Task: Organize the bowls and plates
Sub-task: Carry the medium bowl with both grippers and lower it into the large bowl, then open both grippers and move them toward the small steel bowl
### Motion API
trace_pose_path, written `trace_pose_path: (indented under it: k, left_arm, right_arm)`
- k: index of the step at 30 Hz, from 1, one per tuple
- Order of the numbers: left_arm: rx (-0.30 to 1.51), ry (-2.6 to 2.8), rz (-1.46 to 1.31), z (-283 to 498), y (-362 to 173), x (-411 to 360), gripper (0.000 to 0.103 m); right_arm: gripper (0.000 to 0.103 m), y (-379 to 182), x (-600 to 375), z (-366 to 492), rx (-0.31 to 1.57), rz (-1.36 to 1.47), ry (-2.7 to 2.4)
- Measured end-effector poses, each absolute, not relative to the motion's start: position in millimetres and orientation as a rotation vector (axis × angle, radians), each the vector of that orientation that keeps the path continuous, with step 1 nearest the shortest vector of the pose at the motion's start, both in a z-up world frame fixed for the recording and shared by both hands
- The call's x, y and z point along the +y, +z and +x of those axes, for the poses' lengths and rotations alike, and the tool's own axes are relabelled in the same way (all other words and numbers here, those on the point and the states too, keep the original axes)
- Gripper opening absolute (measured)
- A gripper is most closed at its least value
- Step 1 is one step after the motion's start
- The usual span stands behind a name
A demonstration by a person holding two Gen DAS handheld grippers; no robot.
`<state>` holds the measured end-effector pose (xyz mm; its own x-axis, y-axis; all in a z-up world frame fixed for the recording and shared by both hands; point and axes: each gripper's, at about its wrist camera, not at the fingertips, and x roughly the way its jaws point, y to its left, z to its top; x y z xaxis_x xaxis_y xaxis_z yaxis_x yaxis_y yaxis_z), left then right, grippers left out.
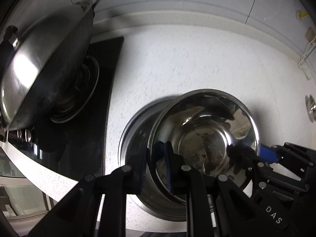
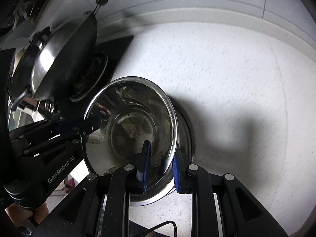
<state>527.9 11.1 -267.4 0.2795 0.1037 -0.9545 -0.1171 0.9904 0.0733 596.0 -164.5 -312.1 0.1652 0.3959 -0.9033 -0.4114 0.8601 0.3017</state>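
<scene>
1. Bowl (image 1: 205, 136), stainless steel, is held over the speckled white countertop (image 1: 197, 63), nested in or just above a second steel vessel (image 1: 134, 130) whose rim shows beneath it; whether the two touch cannot be told.
2. Wok (image 1: 45, 59) with domed lid sits on the black stove (image 1: 110, 63) at the left, near the bowl. Judgement: a sideways swing of the bowl could knock it.
3. Left gripper (image 1: 156, 169) pinches the bowl's rim, one blue pad inside the wall, one outside.
4. Right gripper (image 2: 161, 167) pinches the opposite rim the same way, jaws nearly together on the thin wall.
5. Risk, judged: polished steel on narrow pads may slip or rotate if the two hands tilt unevenly; the bowl would then drop onto the lower vessel or skid off it.
6. Risk, judged: releasing one side first would tip the bowl.
7. Small metal fitting (image 1: 312, 106) and a cable (image 1: 306, 55) lie at the far right, well apart, not obstructing.
</scene>
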Motion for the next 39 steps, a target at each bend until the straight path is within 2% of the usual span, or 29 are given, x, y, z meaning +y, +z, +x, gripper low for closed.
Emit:
trace_pose_path:
  k: [11, 19, 22, 24, 27, 31, 37, 39]
  left_arm:
    - [1.373, 0.202, -0.069, 519.7, -315.0, 27.1, 0.016]
    - [1.37, 0.214, -0.09, 519.5, -316.9, 25.7, 0.018]
    - [1.374, 0.215, -0.112, 518.9, -313.5, 27.9, 0.017]
    - [1.364, 0.232, -0.11, 518.6, -306.3, 28.5, 0.017]
    - [1.342, 0.25, -0.117, 520.1, -294.0, 29.0, 0.017]
    - [1.321, 0.222, -0.129, 526.2, -277.0, 20.0, 0.017]
    - [1.284, 0.087, -0.038, 550.8, -254.3, -39.7, 0.018]
    - [1.274, 0.03, 0.006, 562.1, -249.8, -68.8, 0.018]
  right_arm:
    - [0.018, -359.8, -133.0, 592.4, 1.379, -0.117, 0.614]
    - [0.023, -359.3, -119.9, 590.5, 1.364, -0.171, 0.615]
    - [0.036, -353.9, -120.6, 590.0, 1.356, -0.149, 0.627]
    - [0.052, -345.2, -120.2, 588.2, 1.334, -0.164, 0.627]
    - [0.061, -328.8, -128.1, 589.0, 1.294, -0.154, 0.63]
    - [0.063, -308.3, -152.3, 593.3, 1.246, -0.122, 0.6]
    - [0.065, -288.3, -236.0, 599.1, 1.185, -0.018, 0.471]
    - [0.072, -287.0, -273.5, 602.8, 1.176, 0.025, 0.392]
